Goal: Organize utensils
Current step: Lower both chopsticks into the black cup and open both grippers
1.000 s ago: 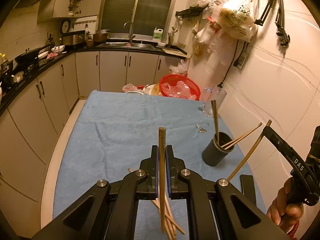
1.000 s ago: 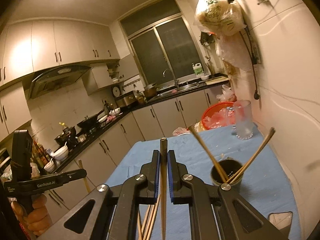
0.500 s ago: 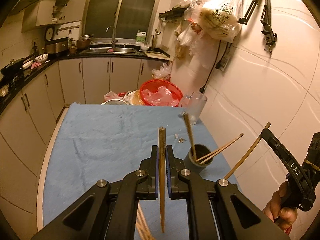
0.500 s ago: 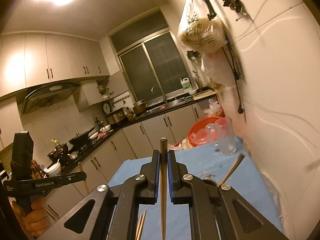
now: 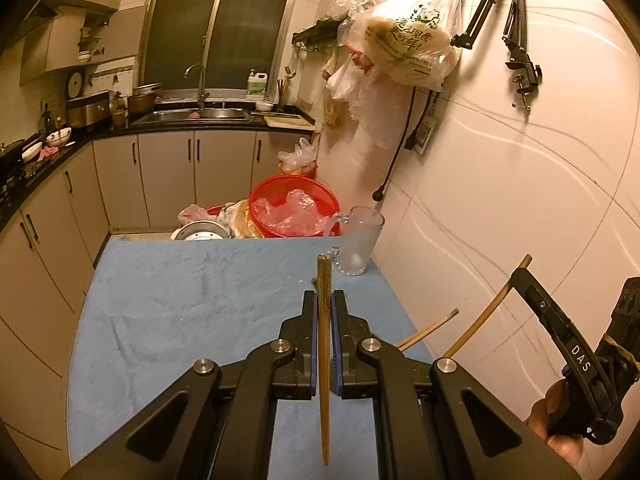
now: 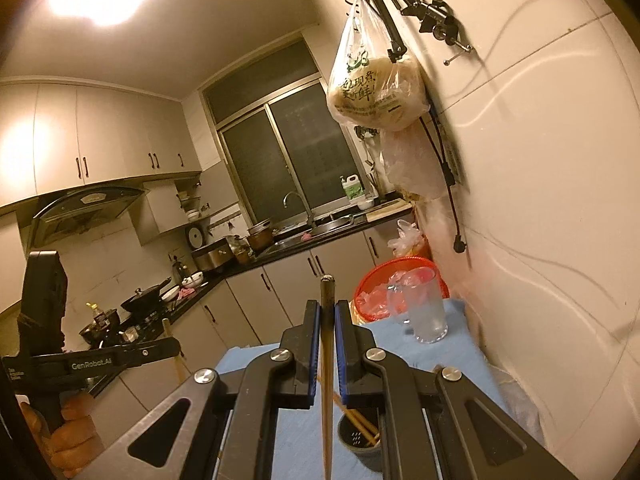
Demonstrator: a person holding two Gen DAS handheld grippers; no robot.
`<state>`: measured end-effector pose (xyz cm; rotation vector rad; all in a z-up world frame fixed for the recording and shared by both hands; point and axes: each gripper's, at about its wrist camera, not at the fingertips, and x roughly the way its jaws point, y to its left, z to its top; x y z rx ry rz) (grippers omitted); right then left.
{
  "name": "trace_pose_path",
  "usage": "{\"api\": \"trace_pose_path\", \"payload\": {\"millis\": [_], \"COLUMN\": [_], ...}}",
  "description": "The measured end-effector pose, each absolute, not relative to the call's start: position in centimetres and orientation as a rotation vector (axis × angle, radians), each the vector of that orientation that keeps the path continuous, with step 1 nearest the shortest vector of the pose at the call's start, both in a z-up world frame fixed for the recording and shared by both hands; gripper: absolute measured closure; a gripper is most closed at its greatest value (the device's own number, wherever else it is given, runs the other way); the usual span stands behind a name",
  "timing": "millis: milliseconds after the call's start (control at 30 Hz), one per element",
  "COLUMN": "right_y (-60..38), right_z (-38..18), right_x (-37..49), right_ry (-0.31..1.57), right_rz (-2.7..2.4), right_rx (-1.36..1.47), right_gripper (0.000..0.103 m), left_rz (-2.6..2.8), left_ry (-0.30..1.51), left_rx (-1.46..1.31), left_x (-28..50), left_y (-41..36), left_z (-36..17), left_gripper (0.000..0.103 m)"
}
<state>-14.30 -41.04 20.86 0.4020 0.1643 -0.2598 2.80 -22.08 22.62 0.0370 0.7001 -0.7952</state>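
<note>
My left gripper (image 5: 323,300) is shut on an upright wooden chopstick (image 5: 323,344) above the blue-covered table (image 5: 180,312). My right gripper (image 6: 327,312) is shut on another chopstick (image 6: 326,380), held upright. In the right wrist view a dark holder cup (image 6: 358,436) with several chopsticks stands just below the right gripper. In the left wrist view the cup is hidden behind my gripper; only chopstick ends (image 5: 430,326) stick out to the right. The right gripper (image 5: 576,364) shows at the far right there, with its chopstick (image 5: 488,312). The left gripper (image 6: 100,360) shows at the left of the right wrist view.
A glass mug (image 5: 358,240) stands at the table's far right corner by the tiled wall. A red basket (image 5: 292,210) with plastic and a metal bowl (image 5: 200,232) sit beyond the far edge. Bags (image 5: 404,52) hang on the wall. Counters and cabinets run along the left.
Both grippers have risen and tipped upward, each still holding its chopstick. The holder cup has dropped out of the left view and sits lower and closer in the right view.
</note>
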Motion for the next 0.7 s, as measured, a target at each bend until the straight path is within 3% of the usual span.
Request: {"api": "trace_pose_path", "payload": {"millis": [467, 700], "right_y": [-44.5, -44.7], "right_z": [21.3, 19.6], "right_x": [-11.4, -9.3], "right_ry": [0.139, 0.164], "right_rz": [-0.317, -0.341], "right_rx": [0.385, 0.344], "right_gripper": [0.095, 0.095], "left_rz": [-0.82, -0.787], "left_ry": [0.654, 0.638], "left_rx": [-0.012, -0.01], "left_x": [6.1, 7.1], "left_y": [-28.5, -31.4], "left_z": [24.1, 21.0], "left_gripper": [0.096, 0.096]}}
